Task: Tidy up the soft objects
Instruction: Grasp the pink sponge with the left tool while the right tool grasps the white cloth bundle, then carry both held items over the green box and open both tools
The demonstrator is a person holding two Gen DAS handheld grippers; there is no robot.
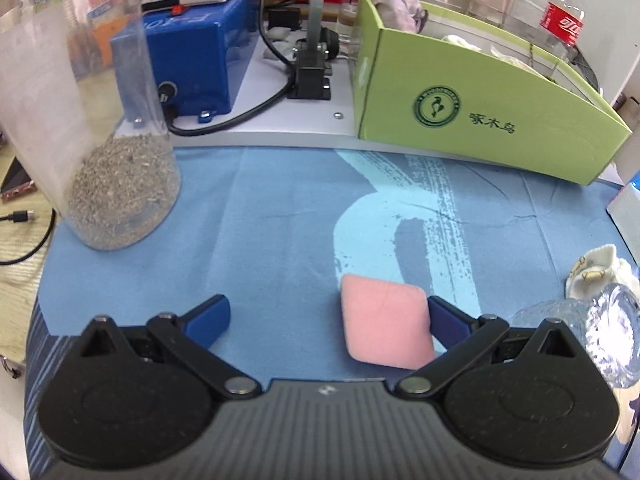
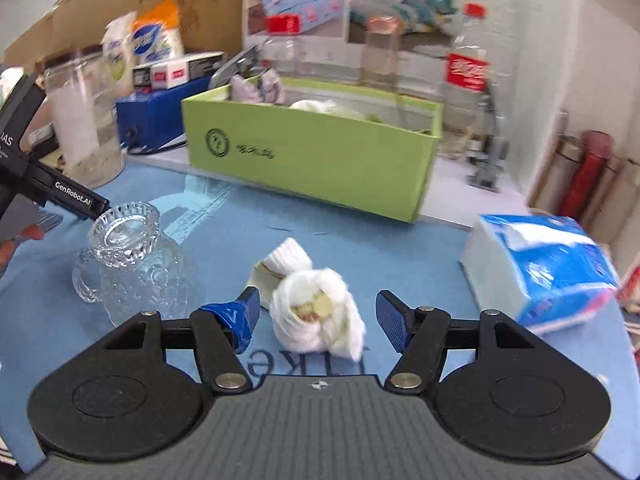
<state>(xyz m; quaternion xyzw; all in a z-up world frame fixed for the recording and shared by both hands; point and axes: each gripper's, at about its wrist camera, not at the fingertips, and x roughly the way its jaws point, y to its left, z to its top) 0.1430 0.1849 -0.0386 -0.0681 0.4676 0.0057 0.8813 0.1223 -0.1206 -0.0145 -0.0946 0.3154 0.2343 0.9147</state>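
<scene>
A smooth blue cloth mat (image 1: 280, 208) with a pale brush-stroke print lies under both grippers. Beyond the jaws stands a long, open green cardboard box (image 1: 472, 116), crumpled fabric showing inside it. Far ahead of the left gripper's left finger sits a clear plastic jar (image 1: 116, 184) with grey granules at its bottom. A ribbed cut-glass mug (image 2: 124, 256) lies just left of the right gripper's left finger. The left gripper (image 1: 328, 320) is spread wide and holds nothing; a flat, rounded pink sponge pad (image 1: 386, 326) lies between its jaws, touching the right finger. The right gripper (image 2: 316, 316) stands half open, empty, with a bunched fluffy white sock (image 2: 316, 312) between its fingers, untouched.
</scene>
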